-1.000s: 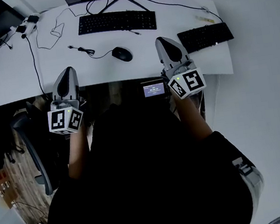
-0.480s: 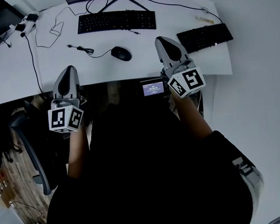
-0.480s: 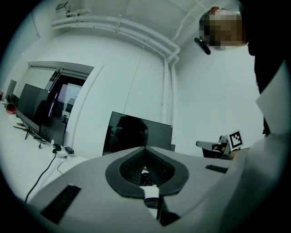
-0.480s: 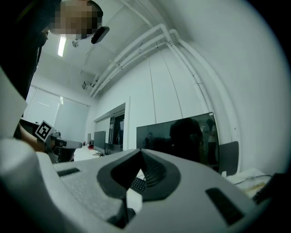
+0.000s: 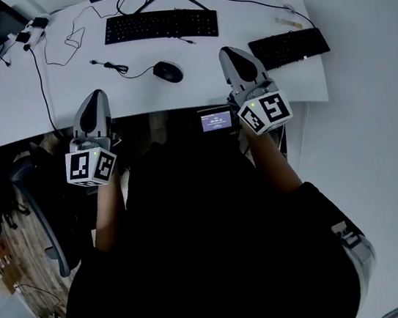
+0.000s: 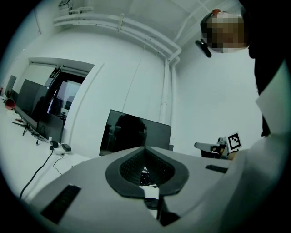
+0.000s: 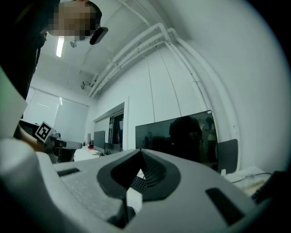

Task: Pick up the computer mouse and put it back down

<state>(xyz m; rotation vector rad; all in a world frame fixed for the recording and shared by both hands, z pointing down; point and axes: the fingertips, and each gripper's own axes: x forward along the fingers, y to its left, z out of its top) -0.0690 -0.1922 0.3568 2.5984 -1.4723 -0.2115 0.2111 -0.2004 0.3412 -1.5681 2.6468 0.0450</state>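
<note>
The desk (image 5: 12, 101) is showing a smooth matt white top. The computer mouse (image 5: 168, 71) is looking like smooth black plastic. The left gripper (image 6: 145, 150) is wearing a matt grey plastic shell, its pads (image 6: 131, 166) dark and ribbed. The monitor (image 6: 132, 132) screen is reflecting glossily

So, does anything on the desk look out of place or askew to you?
Nothing spilled or damaged. The right keyboard lies slightly askew at the desk's end, and the mouse's cable seems to end loose, unplugged.
</note>
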